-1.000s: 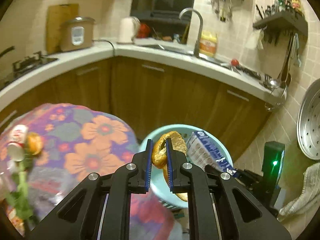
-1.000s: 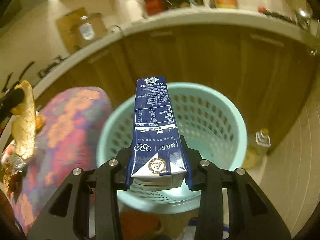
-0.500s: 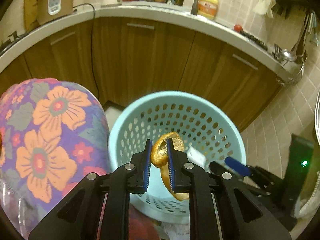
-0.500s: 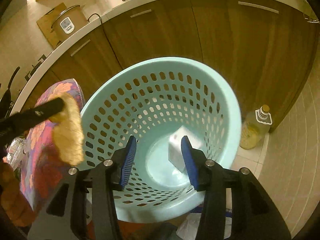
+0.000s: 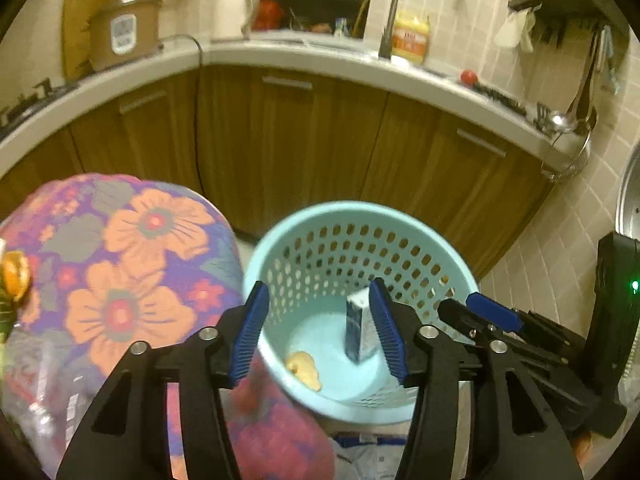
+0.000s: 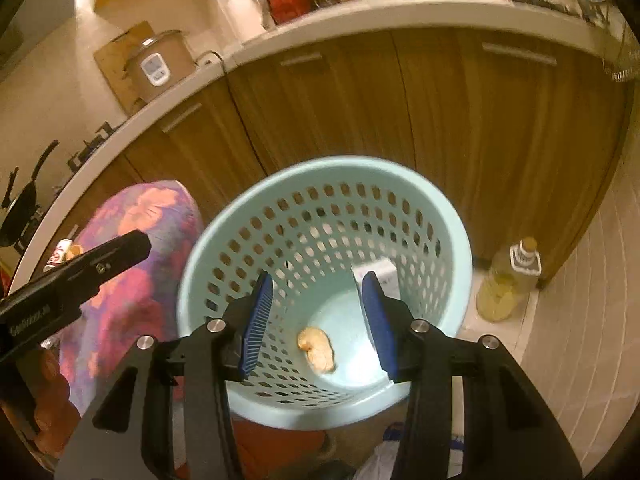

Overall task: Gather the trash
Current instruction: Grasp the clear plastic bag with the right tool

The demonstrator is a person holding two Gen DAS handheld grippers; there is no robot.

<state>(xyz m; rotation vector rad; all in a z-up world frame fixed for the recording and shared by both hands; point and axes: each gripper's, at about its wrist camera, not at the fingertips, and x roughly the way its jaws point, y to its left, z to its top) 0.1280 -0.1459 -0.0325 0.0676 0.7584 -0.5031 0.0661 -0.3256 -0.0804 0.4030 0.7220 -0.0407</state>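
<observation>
A light blue perforated trash basket [image 5: 280, 240] stands on the floor; it also shows in the right wrist view [image 6: 224, 216]. A yellow peel [image 5: 304, 365] lies on its bottom, and shows too in the right wrist view [image 6: 317, 349]. A blue and white milk carton [image 5: 357, 328] stands inside the basket, partly hidden behind a finger in the right wrist view [image 6: 380, 274]. My left gripper [image 5: 320, 332] is open and empty above the basket. My right gripper [image 6: 318, 322] is open and empty above it too, and shows at the right of the left wrist view [image 5: 480, 320].
A table with a floral cloth [image 5: 120, 264] stands left of the basket, with an orange item [image 5: 14, 276] at its left edge. Brown cabinets [image 5: 320, 140] under a white counter stand behind. An oil bottle [image 6: 508, 280] stands on the floor right of the basket.
My left gripper has opened and the peel has dropped to the basket's bottom. One second ago my right gripper held the carton; it released it into the basket and stays open.
</observation>
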